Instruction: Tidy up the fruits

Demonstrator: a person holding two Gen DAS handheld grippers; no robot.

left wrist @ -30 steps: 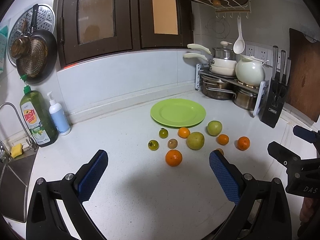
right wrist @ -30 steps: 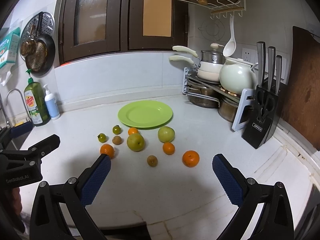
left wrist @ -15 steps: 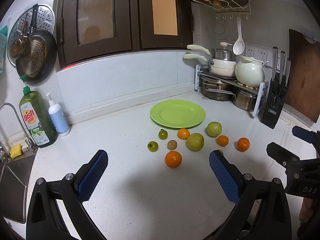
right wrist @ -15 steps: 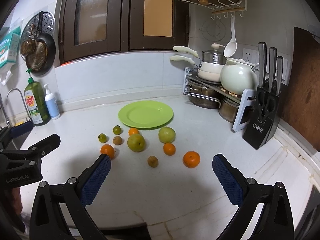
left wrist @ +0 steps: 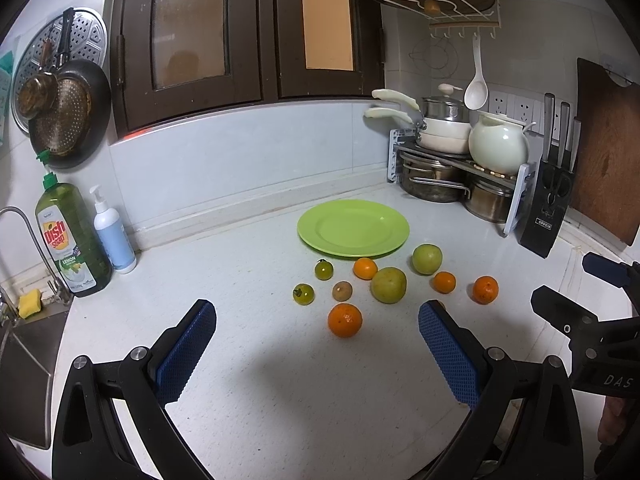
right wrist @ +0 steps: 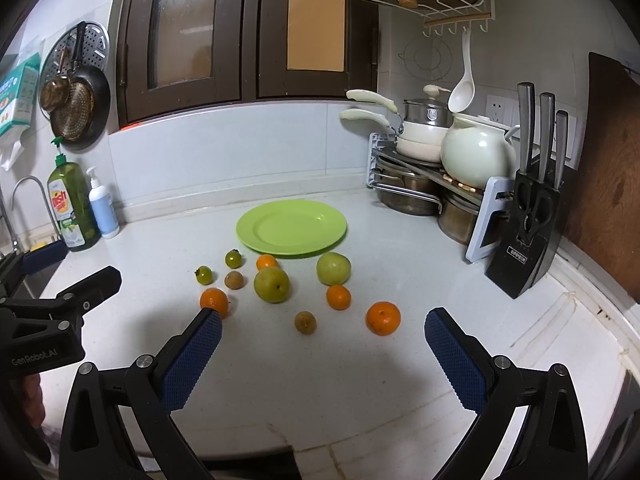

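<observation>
Several loose fruits lie on the white counter in front of an empty green plate [left wrist: 353, 228] [right wrist: 291, 227]: oranges [left wrist: 345, 320] [right wrist: 383, 317], two green pears [left wrist: 388, 285] [right wrist: 271, 284], small green tomatoes [left wrist: 303, 294] [right wrist: 204, 275] and small brown fruits [left wrist: 342, 291] [right wrist: 305, 322]. My left gripper [left wrist: 316, 352] is open and empty, just short of the nearest orange. My right gripper [right wrist: 322, 356] is open and empty, near the brown fruit and an orange. Each gripper shows at the edge of the other's view.
A pot rack with a white teapot [right wrist: 478, 156] and a black knife block [right wrist: 528, 236] stand at the back right, beside a wooden board [left wrist: 608, 148]. Dish soap [left wrist: 70, 240], a pump bottle [left wrist: 112, 232] and the sink [left wrist: 24, 356] are on the left.
Both grippers have moved slightly forward toward the fruits; the fruits and plate have not moved. Both stay open.
</observation>
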